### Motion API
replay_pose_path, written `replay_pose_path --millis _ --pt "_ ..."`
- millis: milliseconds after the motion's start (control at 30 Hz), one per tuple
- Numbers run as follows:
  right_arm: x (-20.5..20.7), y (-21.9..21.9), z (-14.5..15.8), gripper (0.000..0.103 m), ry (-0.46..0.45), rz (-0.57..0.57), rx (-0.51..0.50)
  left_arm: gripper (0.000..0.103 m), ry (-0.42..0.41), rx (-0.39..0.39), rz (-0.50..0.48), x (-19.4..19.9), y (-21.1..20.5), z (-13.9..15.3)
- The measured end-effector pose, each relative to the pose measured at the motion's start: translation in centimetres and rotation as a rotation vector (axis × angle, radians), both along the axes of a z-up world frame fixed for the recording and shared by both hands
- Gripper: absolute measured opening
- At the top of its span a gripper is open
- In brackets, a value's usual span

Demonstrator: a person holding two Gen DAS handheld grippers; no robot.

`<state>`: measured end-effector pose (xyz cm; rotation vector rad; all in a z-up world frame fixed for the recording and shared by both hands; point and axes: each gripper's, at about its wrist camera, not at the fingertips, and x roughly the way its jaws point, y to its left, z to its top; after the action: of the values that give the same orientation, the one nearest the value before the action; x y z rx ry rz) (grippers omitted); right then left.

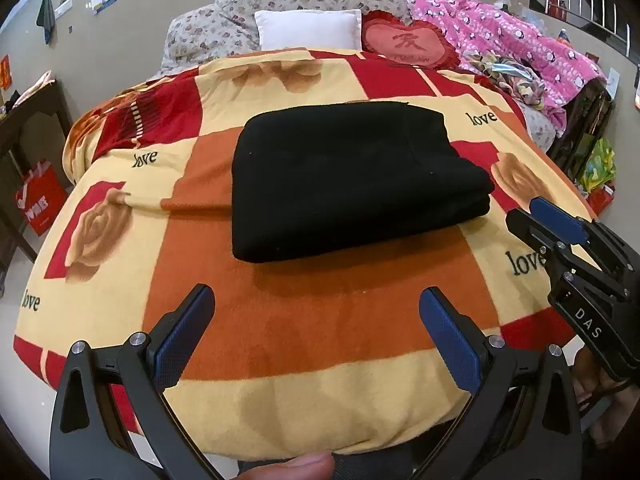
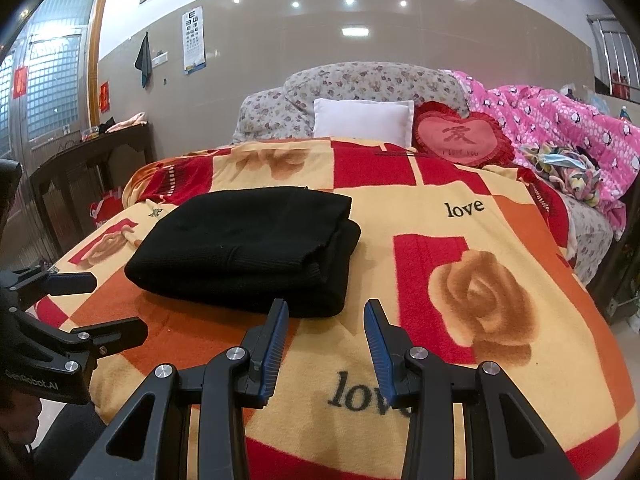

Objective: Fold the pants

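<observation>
Fleecy rose-print blanket covers the bed, where the left gripper hovers with jaws wide apart before the black knit pants, folded into a thick soft-edged rectangle, and the right gripper sits empty, parted.

The pants are black knit cloth, matt and faintly ribbed, soft at the folded edges. Under them the blanket is fleecy cloth with a short fuzzy nap, printed in red, orange and cream. Each gripper, left and right, has matt black plastic arms, shiny metal pivot bolts and blue ridged pads that look rubbery. At the far end, a smooth white cloth pillow sits beside a red heart cushion with a frilled edge. The far wall is glossy, mirroring ceiling lights. A paper chart hangs on it. The left-hand bench is dark wood.
</observation>
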<state>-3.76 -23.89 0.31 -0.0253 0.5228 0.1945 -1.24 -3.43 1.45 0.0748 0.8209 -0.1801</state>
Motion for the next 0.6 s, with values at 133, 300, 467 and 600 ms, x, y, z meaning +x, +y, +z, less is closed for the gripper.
replay_pose_path --millis 133,300,467,600 --pt "-0.15 0.05 0.11 0.038 -0.005 0.0 -0.003 0.102 0.003 -0.004 0.006 0.05 0.17 -0.03" --pt "-0.16 0.03 0.14 0.038 -0.006 0.001 -0.003 0.102 0.006 0.0 0.01 0.12 0.25 -0.12" --pt "-0.21 0.05 0.25 0.038 -0.009 0.003 -0.005 0.102 0.007 0.001 0.007 0.18 0.27 -0.15" --pt "-0.23 0.09 0.24 0.038 -0.009 0.003 -0.006 0.102 0.009 0.003 0.007 0.2 0.33 -0.25"
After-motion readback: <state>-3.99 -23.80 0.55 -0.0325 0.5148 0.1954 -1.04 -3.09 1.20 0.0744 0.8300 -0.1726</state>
